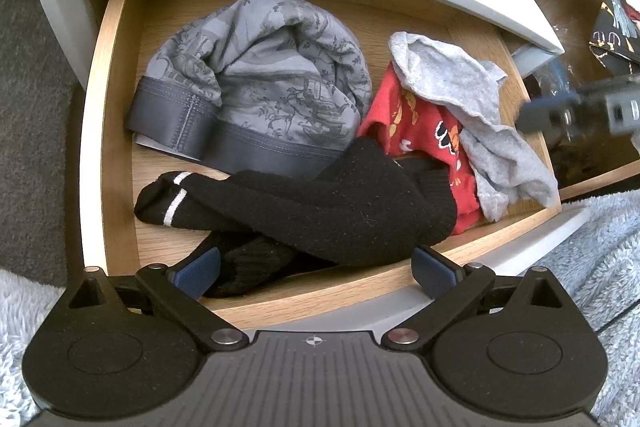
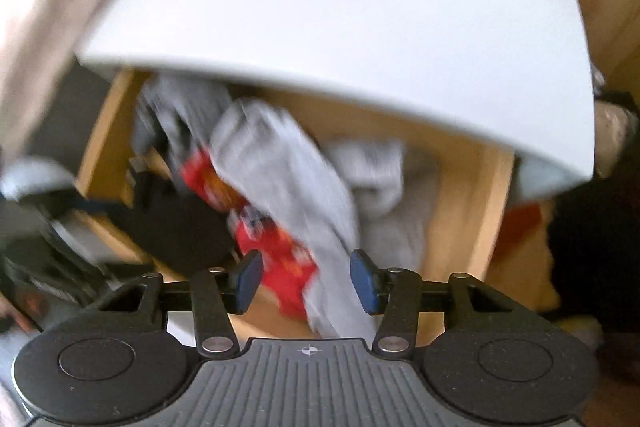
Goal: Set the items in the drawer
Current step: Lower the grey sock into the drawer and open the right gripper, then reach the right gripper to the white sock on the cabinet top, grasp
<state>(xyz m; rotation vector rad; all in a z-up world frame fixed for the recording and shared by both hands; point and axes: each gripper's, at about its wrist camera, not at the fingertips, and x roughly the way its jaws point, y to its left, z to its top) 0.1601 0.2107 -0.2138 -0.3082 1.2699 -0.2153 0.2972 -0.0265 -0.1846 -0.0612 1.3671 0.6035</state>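
The right claw [image 2: 306,281] stood part open over the drawer [image 1: 105,131], pads clear of the grey sock [image 2: 288,187] draped on the red garment [image 1: 416,131]. Left claw [image 1: 314,265] gaped wide above the black socks [image 1: 320,203], gripping nothing. My worry: the grey sock lay near the drawer's front edge and might have snagged on closing.

No word, brand, number or label can be read in either view. The only sign is a small white crosshair mark on the ribbed grey body of the left gripper [image 1: 314,277] and the same mark on the right gripper [image 2: 306,283]
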